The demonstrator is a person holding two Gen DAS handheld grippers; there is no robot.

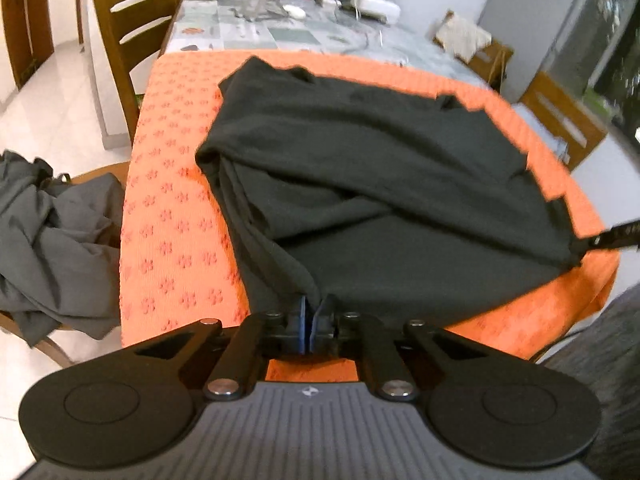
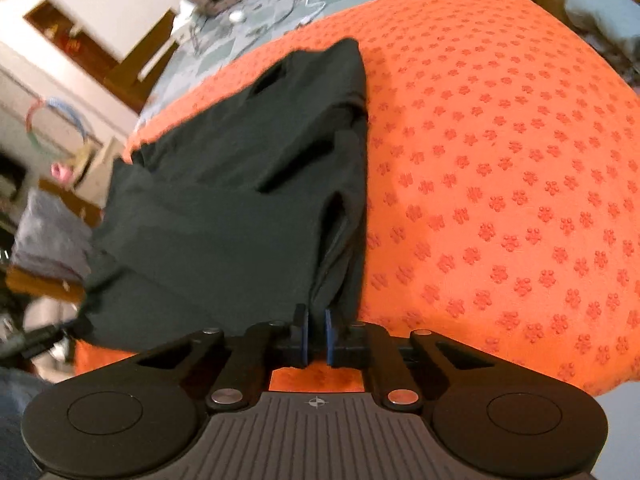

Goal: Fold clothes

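The black garment spreads toward twelve o'clock from the left hand-held gripper, which pinches its hem; the right hand-held gripper clamps another corner, its far edges blurred.

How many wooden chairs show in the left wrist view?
3: one at the table's far left, one at its far right, one near left under grey clothes. Others may be hidden.

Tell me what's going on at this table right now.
A person is folding a black garment on an orange patterned cloth that covers the near end of the table. The left hand-held gripper and the right hand-held gripper are each shut on the garment's near edge. The garment already lies partly doubled over itself. A second pile of dark grey clothing sits on a chair beside the table.
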